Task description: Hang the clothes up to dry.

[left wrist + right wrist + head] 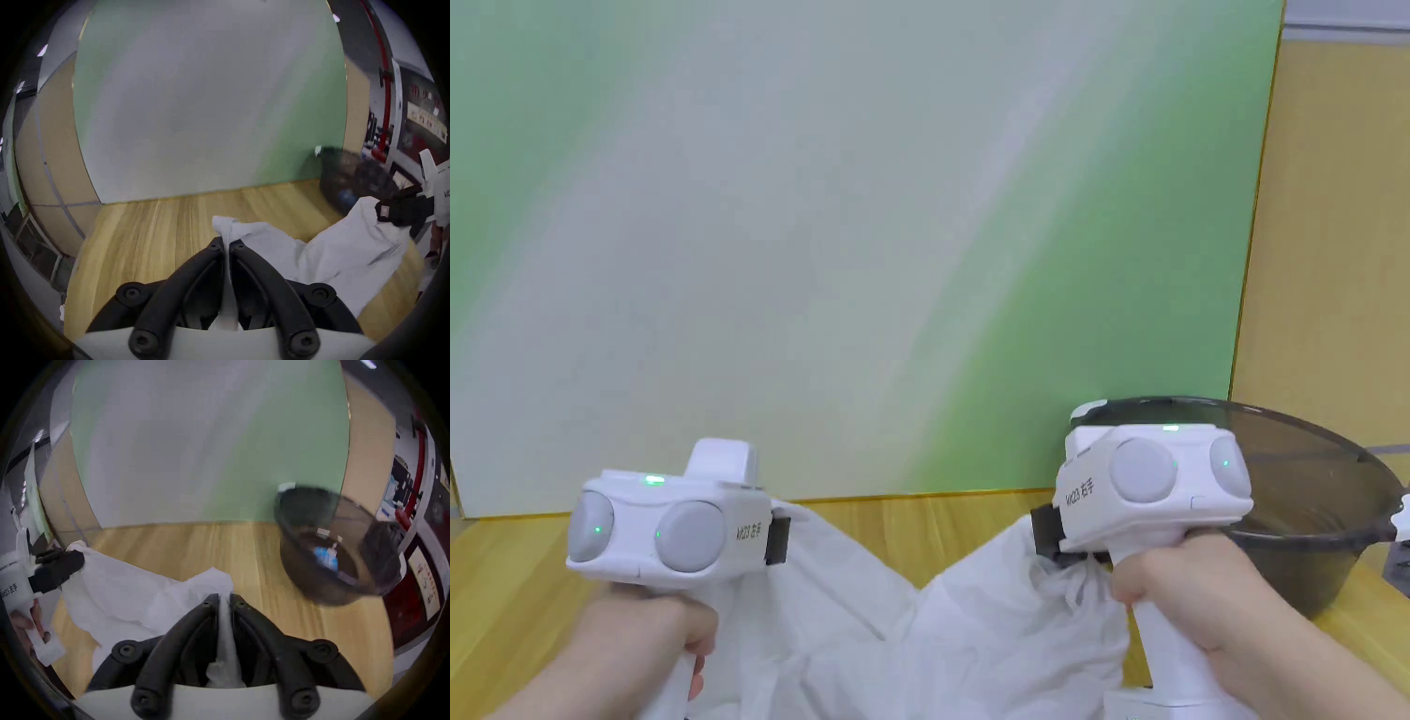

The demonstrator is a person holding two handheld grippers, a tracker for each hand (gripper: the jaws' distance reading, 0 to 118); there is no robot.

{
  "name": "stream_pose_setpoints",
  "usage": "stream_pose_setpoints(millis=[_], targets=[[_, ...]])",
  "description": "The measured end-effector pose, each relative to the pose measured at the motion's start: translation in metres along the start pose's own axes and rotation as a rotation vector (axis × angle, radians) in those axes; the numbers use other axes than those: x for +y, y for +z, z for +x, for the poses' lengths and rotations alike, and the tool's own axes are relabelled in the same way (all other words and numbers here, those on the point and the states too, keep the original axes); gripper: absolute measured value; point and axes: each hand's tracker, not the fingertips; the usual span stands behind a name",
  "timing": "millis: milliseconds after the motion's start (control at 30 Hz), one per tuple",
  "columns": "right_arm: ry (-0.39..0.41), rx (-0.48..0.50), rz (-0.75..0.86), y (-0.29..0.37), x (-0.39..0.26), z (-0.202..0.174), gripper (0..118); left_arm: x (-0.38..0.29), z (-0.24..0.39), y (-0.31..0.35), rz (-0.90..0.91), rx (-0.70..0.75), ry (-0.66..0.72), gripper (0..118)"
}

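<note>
Nearest the viewer, two hands hold white grippers above a wooden tabletop (pixel 937 534). The left gripper (pixel 226 243) has its fingers (pixel 214 253) pinched on one edge of a white garment (pixel 975 628); the right gripper (pixel 224 600) has its fingers pinched on another edge. The garment sags between them toward the tabletop. Farther right stands a dark translucent basin (pixel 1312 525). Behind is a green-and-white board (pixel 872 244).

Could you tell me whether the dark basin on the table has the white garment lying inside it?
No, the white garment hangs between the two grippers, beside the dark basin, not in it.
</note>
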Motion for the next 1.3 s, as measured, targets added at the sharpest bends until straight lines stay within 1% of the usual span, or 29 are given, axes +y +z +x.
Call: stream_pose_setpoints(millis=[33, 67, 100, 133, 167, 200, 300, 367, 400, 433, 467, 500, 533, 567, 600, 633, 667, 700, 800, 867, 900, 933, 1033, 1133, 1300], targets=[[0.056, 0.008, 0.019, 0.013, 0.011, -0.004, 7, 0.013, 0.0, 0.014, 0.046, 0.006, 0.018, 0], [0.068, -0.004, 0.068, 0.026, 0.018, -0.007, 7, 0.023, -0.001, 0.025, 0.066, -0.009, 0.009, 0], [0.098, -0.029, 0.094, 0.041, 0.029, -0.011, 7, 0.037, -0.001, 0.039, 0.105, 0.003, 0.004, 0], [0.118, -0.056, 0.147, 0.057, 0.039, -0.014, 7, 0.05, -0.002, 0.053, 0.125, 0.002, -0.016, 0], [0.13, -0.065, 0.166, 0.07, 0.048, -0.015, 7, 0.061, -0.004, 0.065, 0.174, 0.012, -0.011, 0], [0.113, -0.059, 0.223, 0.081, 0.061, -0.011, 7, 0.076, -0.006, 0.08, 0.208, 0.03, -0.017, 0], [0.08, -0.04, 0.278, 0.122, 0.093, -0.01, 7, 0.115, -0.014, 0.119, 0.291, 0.043, -0.007, 0], [0.095, -0.092, 0.368, 0.153, 0.111, -0.012, 7, 0.139, -0.017, 0.143, 0.321, 0.045, -0.023, 0], [0.137, -0.118, 0.374, 0.166, 0.122, -0.014, 7, 0.15, -0.019, 0.157, 0.39, 0.072, -0.006, 0], [0.12, -0.134, 0.422, 0.182, 0.13, -0.015, 7, 0.161, -0.019, 0.17, 0.39, 0.077, -0.027, 0], [0.132, -0.137, 0.424, 0.195, 0.138, -0.018, 7, 0.169, -0.021, 0.181, 0.428, 0.094, -0.017, 0], [0.115, -0.149, 0.471, 0.211, 0.145, -0.016, 7, 0.18, -0.024, 0.193, 0.429, 0.09, -0.016, 0], [0.126, -0.172, 0.484, 0.225, 0.154, -0.015, 7, 0.189, -0.028, 0.204, 0.467, 0.1, -0.002, 0], [0.116, -0.194, 0.52, 0.237, 0.159, -0.013, 7, 0.197, -0.03, 0.212, 0.477, 0.123, 0.006, 0], [0.135, -0.216, 0.525, 0.25, 0.165, -0.013, 7, 0.205, -0.034, 0.221, 0.482, 0.135, 0.001, 0], [0.117, -0.24, 0.561, 0.262, 0.17, -0.01, 7, 0.211, -0.038, 0.232, 0.517, 0.159, 0.018, 0], [0.123, -0.251, 0.549, 0.27, 0.174, -0.007, 7, 0.217, -0.041, 0.239, 0.527, 0.183, 0.013, 0], [0.111, -0.275, 0.58, 0.281, 0.177, -0.003, 7, 0.223, -0.045, 0.246, 0.541, 0.19, 0.002, 0], [0.117, -0.326, 0.585, 0.3, 0.182, 0.006, 7, 0.233, -0.058, 0.264, 0.577, 0.234, 0.02, 0], [0.082, -0.347, 0.599, 0.308, 0.183, 0.013, 7, 0.236, -0.069, 0.27, 0.58, 0.234, 0.037, 0], [0.079, -0.399, 0.56, 0.311, 0.184, 0.015, 7, 0.238, -0.073, 0.272, 0.585, 0.24, 0.047, 0], [0.072, -0.374, 0.582, 0.314, 0.184, 0.017, 7, 0.239, -0.074, 0.273, 0.58, 0.238, 0.05, 0], [0.054, -0.349, 0.574, 0.317, 0.183, 0.019, 7, 0.24, -0.074, 0.273, 0.568, 0.251, 0.06, 0], [0.069, -0.364, 0.581, 0.315, 0.182, 0.014, 7, 0.237, -0.067, 0.275, 0.579, 0.265, 0.037, 0], [0.065, -0.35, 0.581, 0.313, 0.193, 0.015, 7, 0.242, -0.065, 0.274, 0.587, 0.282, 0.031, 0]])
